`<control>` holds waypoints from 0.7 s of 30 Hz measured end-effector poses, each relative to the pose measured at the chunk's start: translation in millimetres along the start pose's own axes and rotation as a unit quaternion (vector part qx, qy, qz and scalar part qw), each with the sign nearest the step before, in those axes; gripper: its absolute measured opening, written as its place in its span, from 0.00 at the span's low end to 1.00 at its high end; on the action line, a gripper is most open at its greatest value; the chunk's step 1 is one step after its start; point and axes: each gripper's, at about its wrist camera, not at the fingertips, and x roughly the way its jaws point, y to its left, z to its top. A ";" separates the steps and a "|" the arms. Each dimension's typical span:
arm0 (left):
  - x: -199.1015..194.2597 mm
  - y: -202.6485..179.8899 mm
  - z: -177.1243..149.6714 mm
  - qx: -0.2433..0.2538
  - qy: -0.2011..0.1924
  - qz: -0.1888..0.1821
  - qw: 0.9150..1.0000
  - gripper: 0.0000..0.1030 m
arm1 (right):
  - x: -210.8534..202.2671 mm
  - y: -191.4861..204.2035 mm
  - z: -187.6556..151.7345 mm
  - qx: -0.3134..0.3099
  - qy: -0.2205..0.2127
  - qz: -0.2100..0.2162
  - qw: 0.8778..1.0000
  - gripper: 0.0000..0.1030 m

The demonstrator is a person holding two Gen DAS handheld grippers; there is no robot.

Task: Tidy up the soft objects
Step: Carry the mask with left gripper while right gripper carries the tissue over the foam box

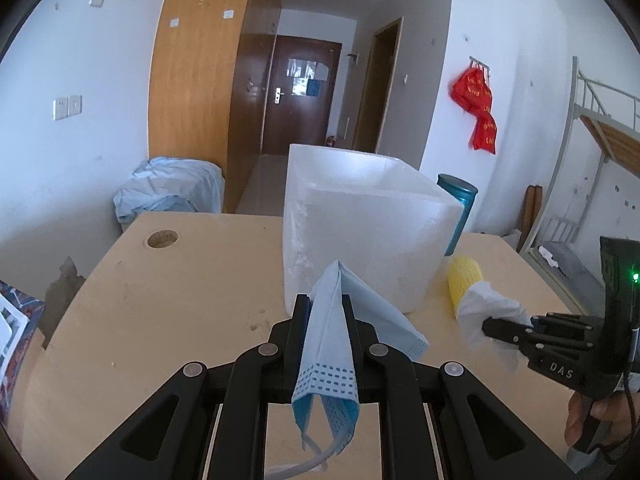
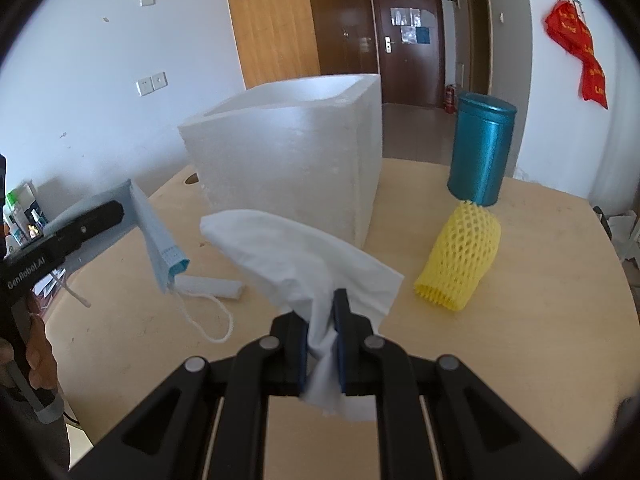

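My left gripper (image 1: 327,308) is clamped on a blue face mask (image 1: 328,344), which hangs folded between my fingers above the wooden table (image 1: 180,300); from the right wrist camera its white ear loop (image 2: 208,320) dangles down toward the tabletop. My right gripper (image 2: 322,312) is pinched tight on a white tissue (image 2: 296,256), which billows out forward of the fingertips, clear of the table.

Just ahead of both soft pieces stands a white foam box (image 1: 360,236), open at the top and directly in front of my two grippers. Its walls rise high enough that I cannot tell what, if anything, lies inside. Near its base on the left side a small white roll (image 2: 212,286) lies on the table under the hanging mask.

To the right of the box a yellow foam net sleeve (image 2: 460,256) lies on its side, and just behind it, touching or nearly so, a teal tin canister (image 2: 480,148) stands upright with its lid on. Farther left the tabletop has a round cable hole (image 1: 162,239). Beyond the table's far edge a bundle of pale blue cloth (image 1: 168,190) sits by the wall.
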 end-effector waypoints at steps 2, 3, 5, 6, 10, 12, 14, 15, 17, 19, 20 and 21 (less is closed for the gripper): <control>-2.5 -1.6 0.4 0.000 0.001 -0.001 1.000 0.13 | -2.3 1.0 0.5 -0.001 -0.002 0.002 1.000 0.14; -2.5 -1.4 0.6 0.001 0.000 -0.001 1.000 0.13 | -3.7 1.6 1.0 -0.003 -0.004 0.002 1.000 0.14; -4.6 -3.8 0.4 0.005 0.000 -0.003 1.000 0.13 | -6.6 2.8 2.2 -0.004 -0.008 0.004 1.000 0.14; -5.4 -4.7 0.6 0.005 0.000 -0.004 1.000 0.13 | -8.6 3.5 3.3 -0.006 -0.010 0.004 1.000 0.14; -9.3 -8.8 4.7 0.014 -0.003 -0.007 1.000 0.13 | -17.4 5.3 8.9 -0.013 -0.022 0.004 1.000 0.14; -11.5 -10.0 7.7 0.018 -0.002 -0.013 1.000 0.13 | -21.0 5.0 12.2 -0.015 -0.027 0.005 1.000 0.14; -15.1 -9.7 10.6 0.020 -0.007 -0.013 1.000 0.13 | -23.3 5.6 15.3 -0.017 -0.031 0.005 0.999 0.14; -17.5 -11.8 11.7 0.023 -0.011 -0.011 1.000 0.13 | -24.9 5.7 18.2 -0.018 -0.034 0.006 0.999 0.14; -20.7 -12.4 14.7 0.024 -0.016 -0.013 1.000 0.13 | -26.5 7.4 21.1 -0.021 -0.038 0.006 0.999 0.14; -22.0 -14.5 18.1 0.027 -0.018 -0.014 0.999 0.13 | -29.1 8.5 25.3 -0.024 -0.044 0.009 0.999 0.14; -22.3 -15.6 19.0 0.027 -0.018 -0.014 0.999 0.13 | -30.5 9.4 27.5 -0.026 -0.047 0.010 0.999 0.14; -23.1 -16.5 21.2 0.028 -0.020 -0.015 0.999 0.13 | -31.9 10.6 30.1 -0.028 -0.050 0.011 0.998 0.14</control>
